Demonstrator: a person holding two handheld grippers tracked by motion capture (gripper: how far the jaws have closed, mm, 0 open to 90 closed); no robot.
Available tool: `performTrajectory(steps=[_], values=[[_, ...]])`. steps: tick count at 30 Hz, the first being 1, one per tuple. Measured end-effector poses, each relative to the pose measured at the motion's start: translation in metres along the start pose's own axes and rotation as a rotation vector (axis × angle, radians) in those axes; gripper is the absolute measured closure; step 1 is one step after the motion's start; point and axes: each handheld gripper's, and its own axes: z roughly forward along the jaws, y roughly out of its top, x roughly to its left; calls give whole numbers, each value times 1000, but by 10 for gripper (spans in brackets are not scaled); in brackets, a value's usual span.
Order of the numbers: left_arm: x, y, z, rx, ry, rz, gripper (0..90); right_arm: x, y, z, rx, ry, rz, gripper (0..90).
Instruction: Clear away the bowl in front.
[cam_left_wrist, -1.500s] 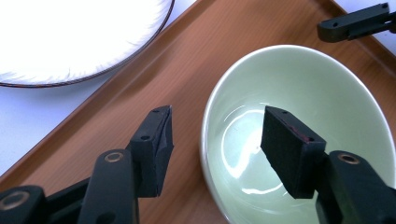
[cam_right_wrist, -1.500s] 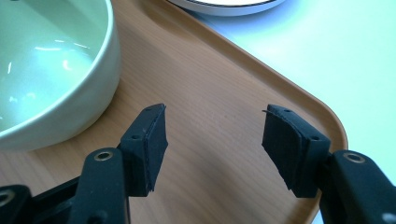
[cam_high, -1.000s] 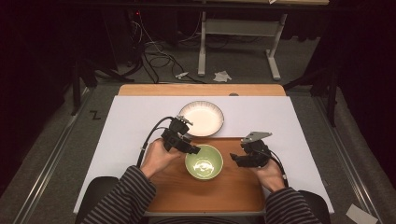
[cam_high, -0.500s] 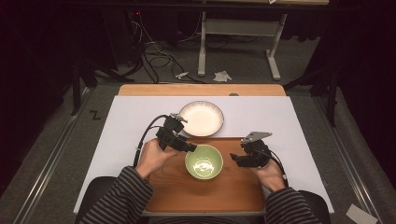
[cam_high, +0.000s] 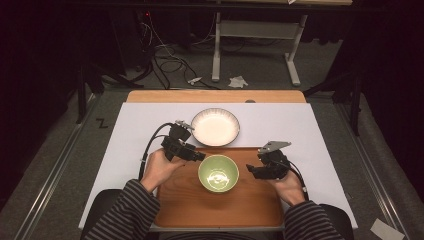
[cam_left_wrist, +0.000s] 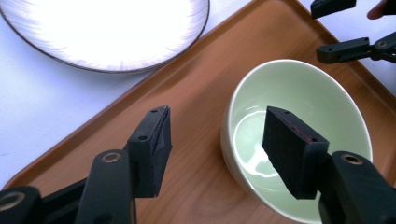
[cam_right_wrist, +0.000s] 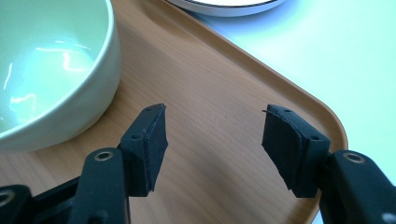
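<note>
**Grippers flanking a green bowl on a wooden tray**

High view — green bowl (cam_high: 218, 173) upright on the wooden tray (cam_high: 220, 210), between left gripper (cam_high: 198, 156) and right gripper (cam_high: 250, 170); white plate (cam_high: 215, 126) beyond the tray on the white table cover (cam_high: 300, 130), just past the left gripper.

Left gripper view — jaws wide apart, gripping nothing; near rim of the bowl (cam_left_wrist: 299, 135) between the fingers, one finger (cam_left_wrist: 289, 149) over the bowl's inside, the other (cam_left_wrist: 152, 147) outside over bare tray (cam_left_wrist: 196, 84). Plate (cam_left_wrist: 107, 32) ahead of the fingertips; right gripper (cam_left_wrist: 348, 30) beyond the bowl.

Right gripper view — jaws wide apart, empty, over bare tray (cam_right_wrist: 215, 140); bowl (cam_right_wrist: 51, 70) just outside the left-hand finger (cam_right_wrist: 149, 142), not touching.
</note>
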Motion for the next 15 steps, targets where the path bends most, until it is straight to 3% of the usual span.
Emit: performTrajectory(steps=[4, 15], values=[[1, -1, -2, 0, 8, 3, 410, 0, 0, 0, -1, -1, 0, 414], [10, -10, -9, -14, 23, -38, 412, 0, 0, 0, -1, -1, -1, 414]])
